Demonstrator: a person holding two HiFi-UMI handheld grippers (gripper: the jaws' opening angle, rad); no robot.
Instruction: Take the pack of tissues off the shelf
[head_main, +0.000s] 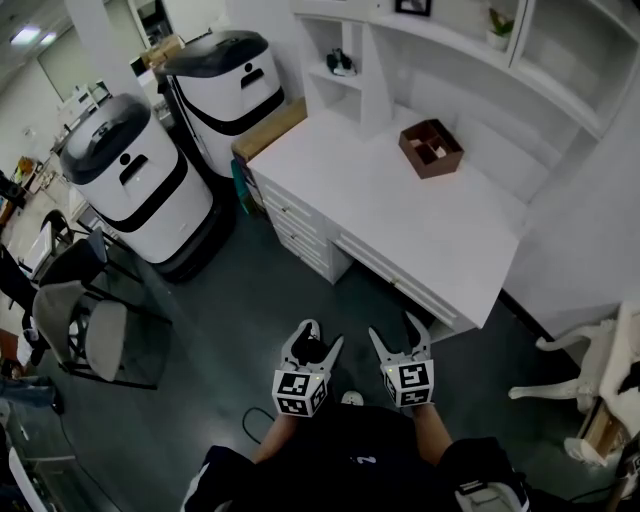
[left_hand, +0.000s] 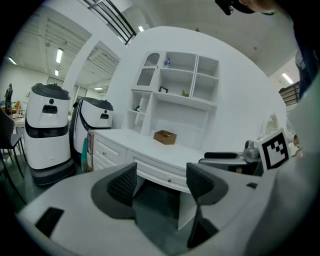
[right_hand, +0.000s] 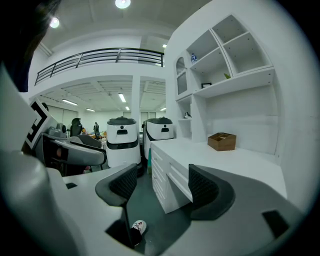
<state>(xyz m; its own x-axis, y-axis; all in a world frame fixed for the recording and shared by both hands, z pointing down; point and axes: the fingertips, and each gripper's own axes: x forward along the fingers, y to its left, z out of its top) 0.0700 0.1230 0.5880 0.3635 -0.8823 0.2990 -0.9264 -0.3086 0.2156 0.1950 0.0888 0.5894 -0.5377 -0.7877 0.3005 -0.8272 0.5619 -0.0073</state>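
Pack of tissues (left_hand: 166, 62): seemingly the small bluish item in a top compartment of the shelf unit (left_hand: 196, 102) above the white desk (head_main: 420, 230), too small to confirm. A brown open box (head_main: 431, 148) sits on the desk, and rounded white-and-black machines (head_main: 135, 180) stand left of it. In front of the desk, my left gripper (head_main: 320, 335) and right gripper (head_main: 394, 330) hold their ribbed dark pads (left_hand: 123, 182) apart, with nothing between them.

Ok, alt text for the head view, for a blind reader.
From above, a person holds the left gripper and right gripper, both open and empty, over a dark floor before a white desk with a brown box on it. Two white machines stand at left.
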